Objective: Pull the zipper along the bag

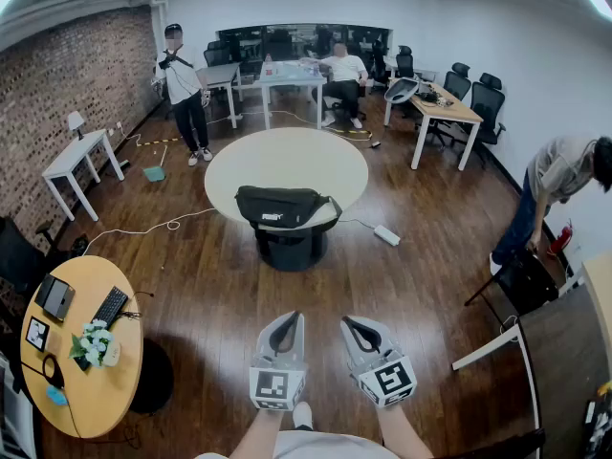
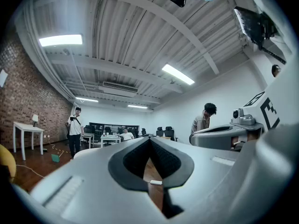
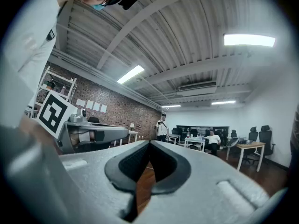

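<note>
A black zippered waist bag lies on the near edge of a round cream table, its strap hanging off the right side. My left gripper and right gripper are held side by side over the wooden floor, well short of the table. Both are shut and hold nothing. In the left gripper view my left gripper has its tips together, with the right gripper's body beside it. In the right gripper view my right gripper is also closed at the tips. The bag is hidden in both gripper views.
A round wooden table with a keyboard, tablet and flowers stands at the left. A power strip and cables lie on the floor by the cream table. A person stands at the back, another sits, a third bends over at right.
</note>
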The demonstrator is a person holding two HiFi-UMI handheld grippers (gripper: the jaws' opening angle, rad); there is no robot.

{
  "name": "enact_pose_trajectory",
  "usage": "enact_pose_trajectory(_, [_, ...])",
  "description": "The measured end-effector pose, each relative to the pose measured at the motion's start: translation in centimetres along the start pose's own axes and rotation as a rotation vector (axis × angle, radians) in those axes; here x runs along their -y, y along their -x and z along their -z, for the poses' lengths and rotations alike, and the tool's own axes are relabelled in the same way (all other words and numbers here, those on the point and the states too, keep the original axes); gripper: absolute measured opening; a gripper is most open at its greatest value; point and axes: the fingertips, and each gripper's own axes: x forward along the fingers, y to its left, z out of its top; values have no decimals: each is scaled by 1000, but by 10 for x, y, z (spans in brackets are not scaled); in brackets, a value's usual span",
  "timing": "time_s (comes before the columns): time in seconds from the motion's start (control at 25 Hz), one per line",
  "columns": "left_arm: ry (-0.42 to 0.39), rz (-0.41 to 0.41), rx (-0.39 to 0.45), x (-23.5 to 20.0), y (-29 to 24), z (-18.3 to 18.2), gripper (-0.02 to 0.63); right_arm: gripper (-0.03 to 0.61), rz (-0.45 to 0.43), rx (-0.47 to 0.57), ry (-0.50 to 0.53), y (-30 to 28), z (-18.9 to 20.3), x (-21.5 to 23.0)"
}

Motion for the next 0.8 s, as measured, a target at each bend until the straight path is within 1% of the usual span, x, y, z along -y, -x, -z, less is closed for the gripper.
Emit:
enact_pose_trajectory(0.12, [0,23,-20,-33,-28,12,17,-9,-7,-34,-40,-41,18,1])
enact_pose_trajectory(0.2, [23,17,-41,-61,-49,24,17,-9,-22,-61,-56,-75,36,3])
enact_pose_trajectory(0.32, [39,-6,-53,-95,-83,33,17,-9,-34,-72,-50,-125,45,27])
enact_pose_trajectory(0.48, [45,-38,-52,-126,-136,46,17,-9,-22,-34,-8,-179,43,81])
enact_pose_trajectory(0.56, [53,-48,-61,-136,-163,59,17,-9,-19,-42,-24,-205,59,108])
enact_pose_trajectory(0.68, [51,-51,-86,-148,-214,85,17,-9,-24,-86,-64,-251,97,157])
enact_pose_trajectory(0.8, [61,-36,-122,-162,-289,101,17,-9,-7,-121,-91,-303,121,226])
